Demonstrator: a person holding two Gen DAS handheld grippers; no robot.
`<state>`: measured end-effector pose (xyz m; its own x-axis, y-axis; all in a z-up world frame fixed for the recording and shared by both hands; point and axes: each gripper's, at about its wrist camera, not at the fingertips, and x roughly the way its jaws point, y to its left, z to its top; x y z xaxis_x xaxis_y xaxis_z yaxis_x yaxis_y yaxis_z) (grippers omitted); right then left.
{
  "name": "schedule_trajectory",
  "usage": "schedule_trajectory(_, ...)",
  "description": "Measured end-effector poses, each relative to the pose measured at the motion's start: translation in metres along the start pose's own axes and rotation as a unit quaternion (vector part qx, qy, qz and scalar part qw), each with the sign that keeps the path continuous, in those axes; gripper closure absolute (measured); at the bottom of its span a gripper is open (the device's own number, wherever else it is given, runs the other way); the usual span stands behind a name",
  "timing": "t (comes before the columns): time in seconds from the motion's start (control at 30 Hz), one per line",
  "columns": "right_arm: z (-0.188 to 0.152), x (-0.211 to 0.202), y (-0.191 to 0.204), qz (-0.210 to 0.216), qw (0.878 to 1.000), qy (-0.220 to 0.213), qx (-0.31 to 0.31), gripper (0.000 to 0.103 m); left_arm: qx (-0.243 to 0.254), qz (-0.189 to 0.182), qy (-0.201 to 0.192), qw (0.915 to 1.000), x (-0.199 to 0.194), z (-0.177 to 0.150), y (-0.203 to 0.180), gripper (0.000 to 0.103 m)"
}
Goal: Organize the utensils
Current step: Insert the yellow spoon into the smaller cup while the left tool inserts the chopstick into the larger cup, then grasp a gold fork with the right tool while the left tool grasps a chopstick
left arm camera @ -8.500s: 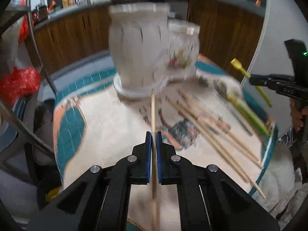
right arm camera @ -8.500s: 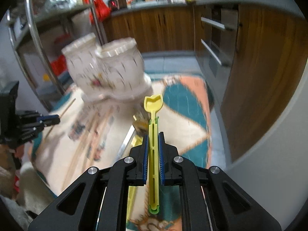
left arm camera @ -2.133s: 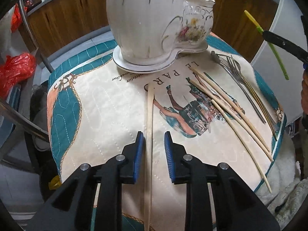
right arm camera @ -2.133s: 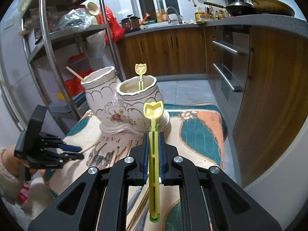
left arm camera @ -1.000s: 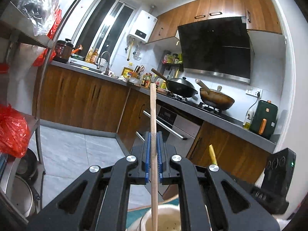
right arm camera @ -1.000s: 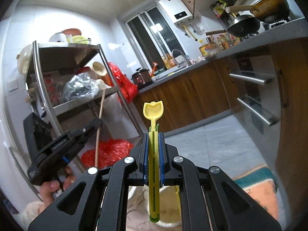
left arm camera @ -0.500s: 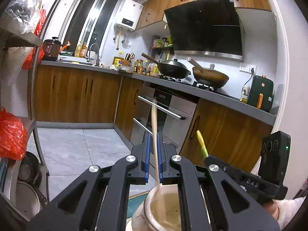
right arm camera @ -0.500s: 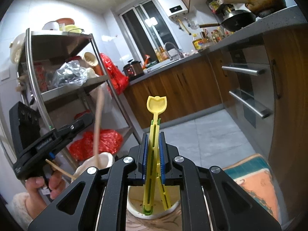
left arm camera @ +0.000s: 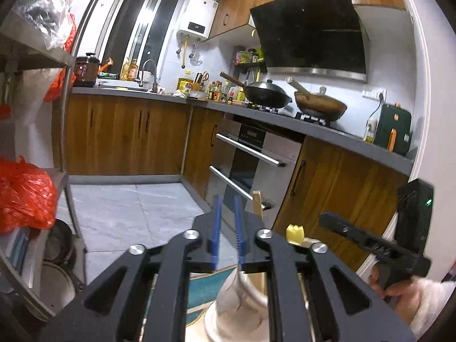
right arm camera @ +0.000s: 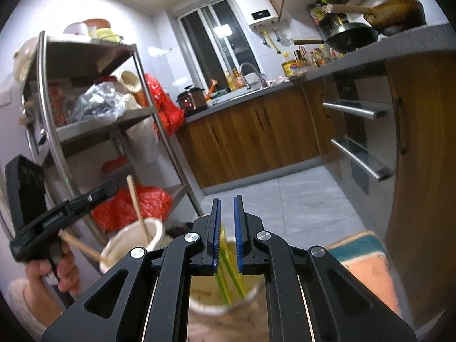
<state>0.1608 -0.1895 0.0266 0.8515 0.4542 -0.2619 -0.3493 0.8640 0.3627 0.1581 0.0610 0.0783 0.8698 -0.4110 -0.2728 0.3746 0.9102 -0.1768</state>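
My left gripper [left arm camera: 226, 205] is open and empty above the white ceramic holder [left arm camera: 242, 305]. A wooden chopstick [left arm camera: 257, 203] stands in that pot, just right of my fingers. My right gripper [right arm camera: 226, 206] is open and empty above the holder's second pot [right arm camera: 225, 299], where yellow-green utensils [right arm camera: 228, 265] stand. In the right wrist view the left gripper [right arm camera: 85, 199] is over the other pot [right arm camera: 134, 242], which holds chopsticks [right arm camera: 136, 208]. The right gripper [left arm camera: 367, 242] shows in the left wrist view, with a yellow utensil tip [left arm camera: 295, 232] beside it.
A steel shelf rack [right arm camera: 71, 131] with red bags [right arm camera: 134, 208] stands at the left. Wooden cabinets [left arm camera: 128, 136] and an oven [left arm camera: 245, 156] line the far side. The patterned cloth [right arm camera: 367, 259] lies under the holder. Grey floor tiles [left arm camera: 128, 208] lie beyond.
Both grippers have opened. The chopstick dropped from the left gripper into its pot, and the yellow-green utensil dropped from the right gripper into the other pot.
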Motion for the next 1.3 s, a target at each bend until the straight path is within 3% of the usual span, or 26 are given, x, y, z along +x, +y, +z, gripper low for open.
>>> schedule_trajectory(0.07, -0.003, -0.012, 0.002, -0.008, 1.0, 0.012, -0.009, 0.077, 0.015, 0.018, -0.001, 0.9997, -0.01, -0.003, -0.003, 0.061)
schedule_trajectory(0.1, -0.004, -0.017, 0.002, -0.011, 1.0, 0.015, -0.011, 0.067, 0.019, 0.022, -0.001, 0.9996, -0.014, -0.005, -0.004, 0.058)
schedule_trajectory(0.17, -0.006, -0.031, 0.002, -0.017, 0.999, 0.025, -0.017, 0.062, 0.027, 0.032, 0.0, 0.9991, -0.027, -0.009, -0.006, 0.048)
schedule_trajectory(0.23, -0.007, -0.043, 0.003, -0.03, 0.999, 0.032, -0.025, 0.044, 0.031, 0.039, 0.004, 0.9988, -0.037, -0.011, -0.009, 0.042)
schedule_trajectory(0.33, -0.008, -0.064, 0.003, -0.033, 0.998, 0.04, -0.029, 0.018, 0.037, 0.051, 0.008, 0.998, -0.052, -0.015, -0.013, 0.026)
schedule_trajectory(0.4, -0.008, -0.076, 0.004, -0.04, 0.998, 0.044, -0.035, 0.011, 0.038, 0.058, 0.009, 0.9976, -0.063, -0.017, -0.017, 0.016)
schedule_trajectory(0.47, -0.01, -0.086, 0.006, -0.05, 0.997, 0.049, -0.044, 0.009, 0.029, 0.061, 0.014, 0.9976, -0.074, -0.021, -0.02, 0.005)
schedule_trajectory(0.8, -0.038, -0.118, 0.001, -0.092, 0.99, 0.102, -0.047, 0.006, 0.032, 0.066, 0.085, 0.9937, -0.097, -0.056, -0.048, 0.006)
schedule_trajectory(1.07, -0.07, -0.122, -0.011, -0.122, 0.98, 0.148, -0.049, 0.006, -0.005, 0.077, 0.158, 0.9844, -0.086, -0.102, -0.056, 0.006)
schedule_trajectory(1.3, -0.091, -0.118, -0.019, -0.128, 0.974, 0.181, -0.049, 0.006, 0.004, 0.078, 0.22, 0.9725, -0.072, -0.135, -0.079, 0.006)
